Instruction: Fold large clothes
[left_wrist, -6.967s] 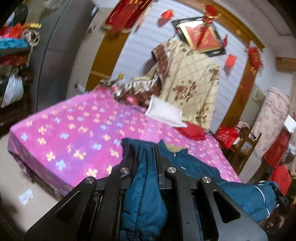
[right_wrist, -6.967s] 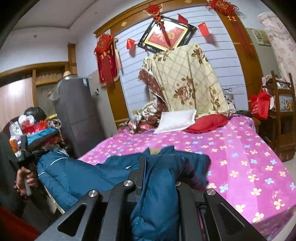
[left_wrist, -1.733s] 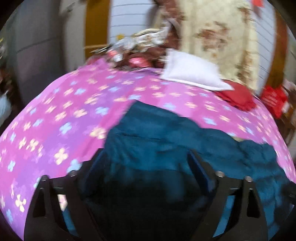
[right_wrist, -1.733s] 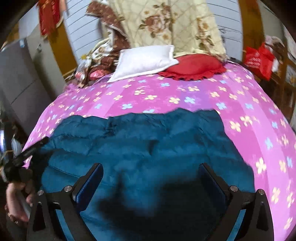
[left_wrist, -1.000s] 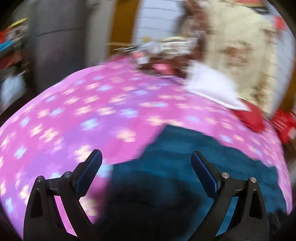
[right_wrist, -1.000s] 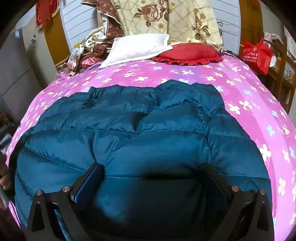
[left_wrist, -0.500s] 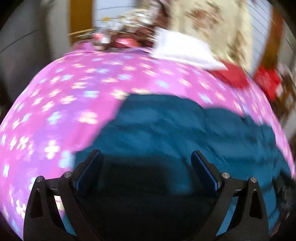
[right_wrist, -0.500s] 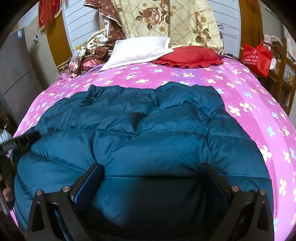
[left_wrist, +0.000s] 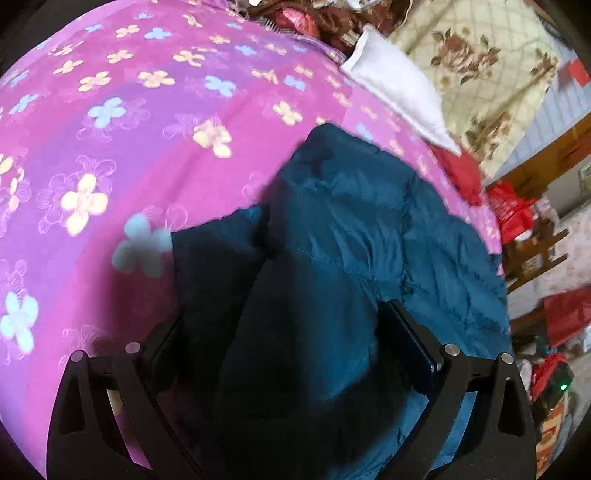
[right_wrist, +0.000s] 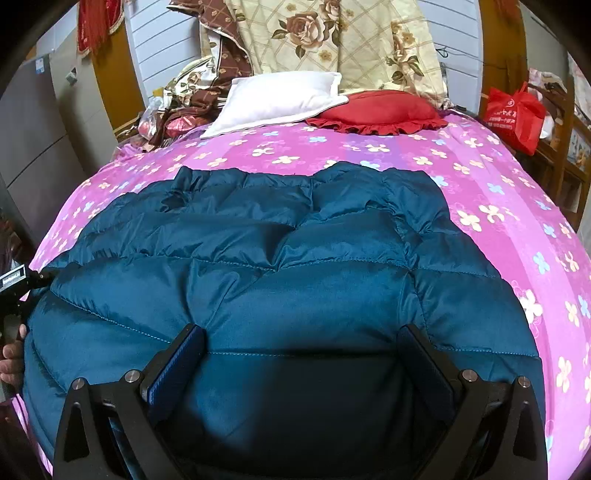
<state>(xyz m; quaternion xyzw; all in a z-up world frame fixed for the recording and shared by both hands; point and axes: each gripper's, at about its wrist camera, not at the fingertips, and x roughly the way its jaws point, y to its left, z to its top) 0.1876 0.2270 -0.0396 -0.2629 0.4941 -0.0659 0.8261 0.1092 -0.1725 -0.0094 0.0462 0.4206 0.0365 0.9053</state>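
A teal quilted down jacket lies spread flat on the pink flowered bed, its far hem toward the pillows. My right gripper hangs open just above the jacket's near edge, with nothing between its fingers. In the left wrist view the same jacket shows its left side, where a darker sleeve part sticks out onto the sheet. My left gripper is open over that side, close above the fabric. A hand shows at the left edge of the right wrist view.
A white pillow and a red frilled cushion lie at the head of the bed, under a cream rose-print quilt. A red bag hangs on wooden furniture at the right. A grey cabinet stands left.
Both grippers, earlier shut on the bunched jacket, have let go, and it now lies flat. The left gripper has swung toward the jacket's left side and sleeve. The right has barely moved.
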